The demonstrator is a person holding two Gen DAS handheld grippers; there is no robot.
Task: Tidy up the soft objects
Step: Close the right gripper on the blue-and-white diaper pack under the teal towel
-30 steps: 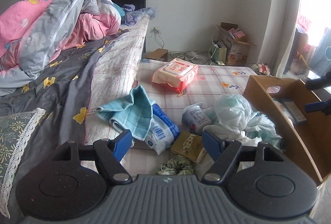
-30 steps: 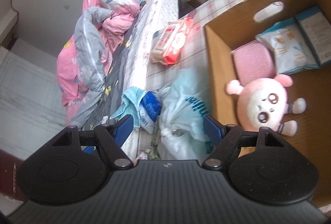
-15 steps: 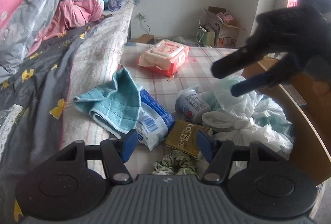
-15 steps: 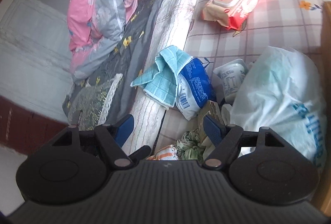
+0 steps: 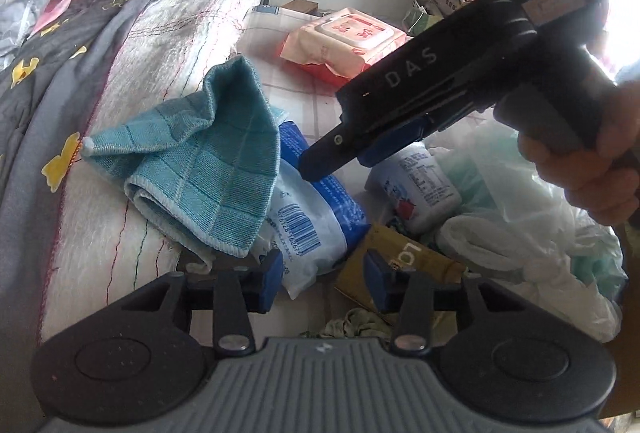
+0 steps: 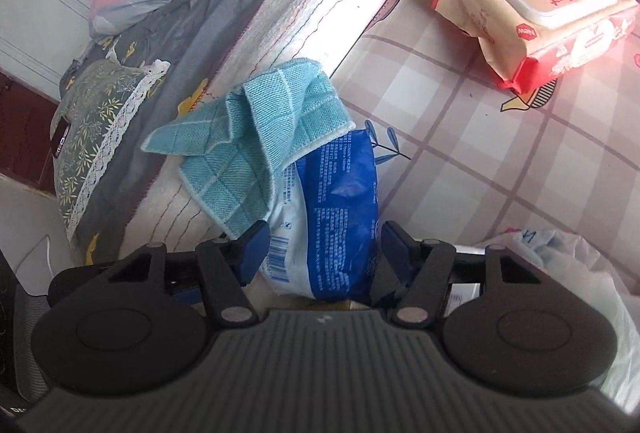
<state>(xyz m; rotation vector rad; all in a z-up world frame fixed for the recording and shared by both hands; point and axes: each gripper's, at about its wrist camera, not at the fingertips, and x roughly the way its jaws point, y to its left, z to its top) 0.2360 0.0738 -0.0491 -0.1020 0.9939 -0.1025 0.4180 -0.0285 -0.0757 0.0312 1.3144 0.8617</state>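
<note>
A blue-and-white soft pack (image 6: 336, 225) lies on the checked cloth, partly under a teal towel (image 6: 260, 137). My right gripper (image 6: 324, 253) is open, low over the pack, one finger on each side of its near end. In the left wrist view the right gripper (image 5: 340, 157) comes in from the right above the same pack (image 5: 308, 217) and towel (image 5: 204, 161). My left gripper (image 5: 320, 277) is open and empty, just in front of the pack's near end.
A pink wipes pack (image 6: 540, 9) lies farther back on the cloth. A white bottle (image 5: 416, 189), a brown packet (image 5: 404, 261) and white plastic bags (image 5: 532, 233) sit to the right. The bed with grey quilt (image 5: 60, 53) is on the left.
My right gripper has swung left from the cardboard box and come down over the blue-and-white pack. My left gripper has moved forward toward the pile.
</note>
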